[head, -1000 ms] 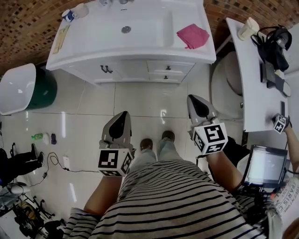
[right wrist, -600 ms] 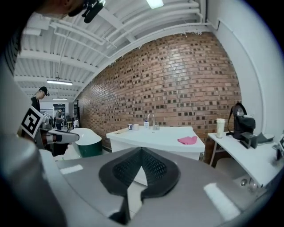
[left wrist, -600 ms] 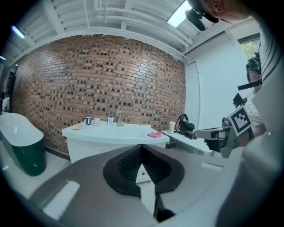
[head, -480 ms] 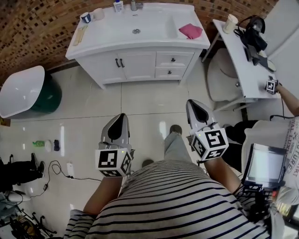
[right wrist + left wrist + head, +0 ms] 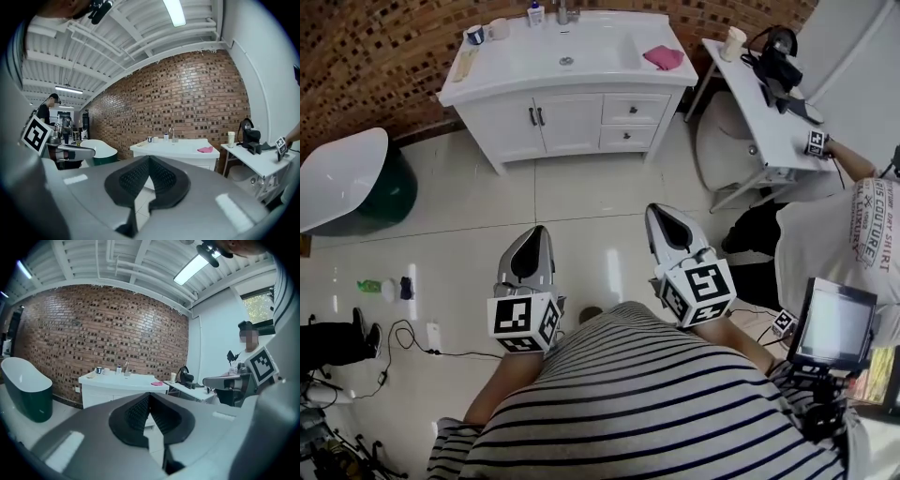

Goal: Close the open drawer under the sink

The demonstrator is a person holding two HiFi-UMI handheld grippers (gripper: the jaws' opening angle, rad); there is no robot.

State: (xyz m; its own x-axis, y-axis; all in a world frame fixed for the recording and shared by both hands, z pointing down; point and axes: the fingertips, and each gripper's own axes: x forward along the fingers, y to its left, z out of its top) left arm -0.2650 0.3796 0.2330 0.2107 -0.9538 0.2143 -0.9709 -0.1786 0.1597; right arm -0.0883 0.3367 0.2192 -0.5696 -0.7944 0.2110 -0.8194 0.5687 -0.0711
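You've backed away: the sink cabinet (image 5: 511, 127) now stands farther off, its drawers (image 5: 629, 109) looking flush. Your left hand-held gripper (image 5: 534, 239) and right hand-held gripper (image 5: 662, 220) hover well short, jaws together, empty.

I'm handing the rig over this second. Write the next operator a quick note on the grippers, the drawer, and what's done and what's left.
Left gripper: shut, empty.
Right gripper: shut, empty.
Both hang over the floor, well away from the vanity.
Its two drawers look flush with the front; none shows open.
Closing seems done. Left: only a check up close.
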